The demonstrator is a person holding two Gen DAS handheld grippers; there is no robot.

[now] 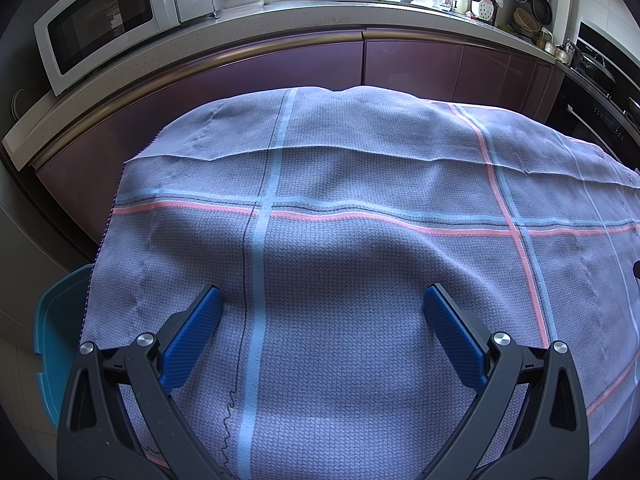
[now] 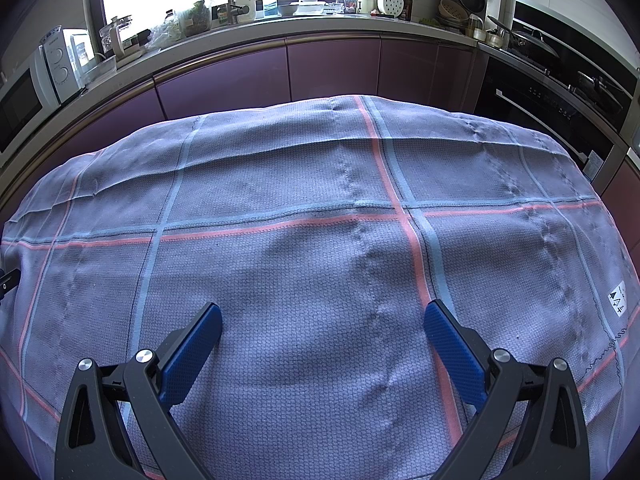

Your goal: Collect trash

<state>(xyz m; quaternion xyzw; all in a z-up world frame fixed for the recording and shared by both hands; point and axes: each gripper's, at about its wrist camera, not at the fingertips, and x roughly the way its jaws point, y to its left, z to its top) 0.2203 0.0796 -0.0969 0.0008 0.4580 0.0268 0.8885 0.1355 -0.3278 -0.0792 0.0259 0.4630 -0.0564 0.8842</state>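
Both the left tool (image 1: 322,300) and right tool (image 2: 322,316) hover wide open, empty, above the cloth-covered desk (image 2: 280,272); with no trash visible, scanning first seems wise.

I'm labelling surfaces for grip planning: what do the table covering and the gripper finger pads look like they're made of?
The cloth looks like woven, matte cotton-type fabric: waffle texture, creases, stitched hem. The finger pads look like blue moulded rubber or plastic with fine knurling; which one is unclear.
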